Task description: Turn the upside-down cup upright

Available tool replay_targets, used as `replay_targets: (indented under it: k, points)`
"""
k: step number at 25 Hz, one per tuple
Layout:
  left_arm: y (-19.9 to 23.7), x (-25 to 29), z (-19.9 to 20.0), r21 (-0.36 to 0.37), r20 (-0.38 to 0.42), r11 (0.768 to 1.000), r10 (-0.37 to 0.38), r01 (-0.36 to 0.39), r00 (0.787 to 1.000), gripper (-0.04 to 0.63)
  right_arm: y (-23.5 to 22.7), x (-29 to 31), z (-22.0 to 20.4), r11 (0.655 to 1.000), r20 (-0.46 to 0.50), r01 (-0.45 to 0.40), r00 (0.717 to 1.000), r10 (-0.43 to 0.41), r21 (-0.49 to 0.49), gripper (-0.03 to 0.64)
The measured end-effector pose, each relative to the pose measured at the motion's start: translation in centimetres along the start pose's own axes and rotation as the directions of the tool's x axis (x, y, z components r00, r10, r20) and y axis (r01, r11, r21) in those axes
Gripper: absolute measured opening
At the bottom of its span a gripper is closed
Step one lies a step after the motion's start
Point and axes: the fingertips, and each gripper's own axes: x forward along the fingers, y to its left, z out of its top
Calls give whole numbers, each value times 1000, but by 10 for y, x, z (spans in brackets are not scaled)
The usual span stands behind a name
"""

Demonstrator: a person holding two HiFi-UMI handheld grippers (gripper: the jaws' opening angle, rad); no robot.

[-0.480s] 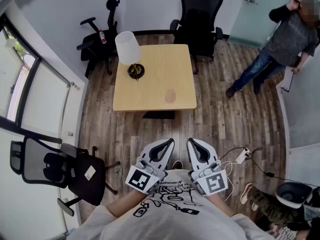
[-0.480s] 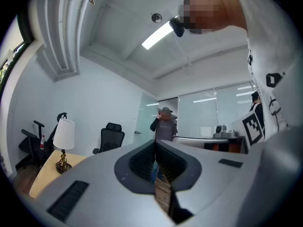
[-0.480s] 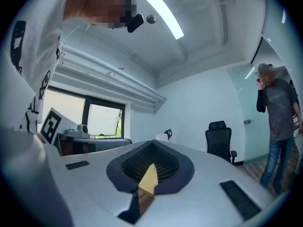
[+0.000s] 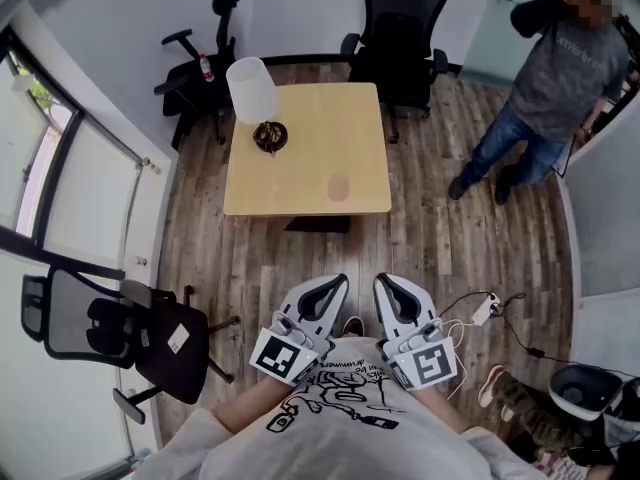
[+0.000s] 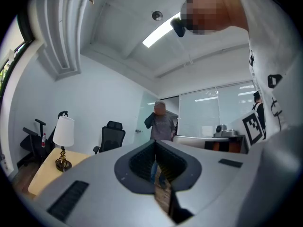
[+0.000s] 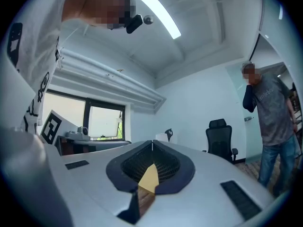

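1. While both grippers are tucked in against the wearer's printed shirt [image 4: 340, 408], I see the left gripper [image 4: 338, 282] fully closed. Its jaws meet tip to tip and nothing is caught between them.
2. My right gripper [image 4: 384, 282] is the same, with its jaws pressed together and nothing in them.
3. The two lie side by side, a narrow gap apart, and both point level toward the table [image 4: 300, 183]. Their marker cubes sit nearest the torso.
4. The cup [image 4: 340, 186] stands on that light wooden table, well apart from both grippers. It is close to the table's near edge and a little right of centre. It looks pale and translucent, and from this height I cannot tell which way up it is.
5. A lamp [image 4: 252, 90] with a white shade stands on its dark base at the table's far left corner.
6. Further out, a black office chair [image 4: 400, 18] stands behind the table and a mesh chair [image 4: 110, 333] stands at my near left. A person [image 4: 560, 78] stands on the plank floor [image 4: 450, 238] at the far right.
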Motion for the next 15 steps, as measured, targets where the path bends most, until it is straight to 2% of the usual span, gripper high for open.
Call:
replay_targets:
  k: [15]
  points:
    - [7, 15, -6, 1, -7, 996, 88, -88, 996, 11, -19, -2, -7, 998, -15, -55, 998, 55, 19, 26]
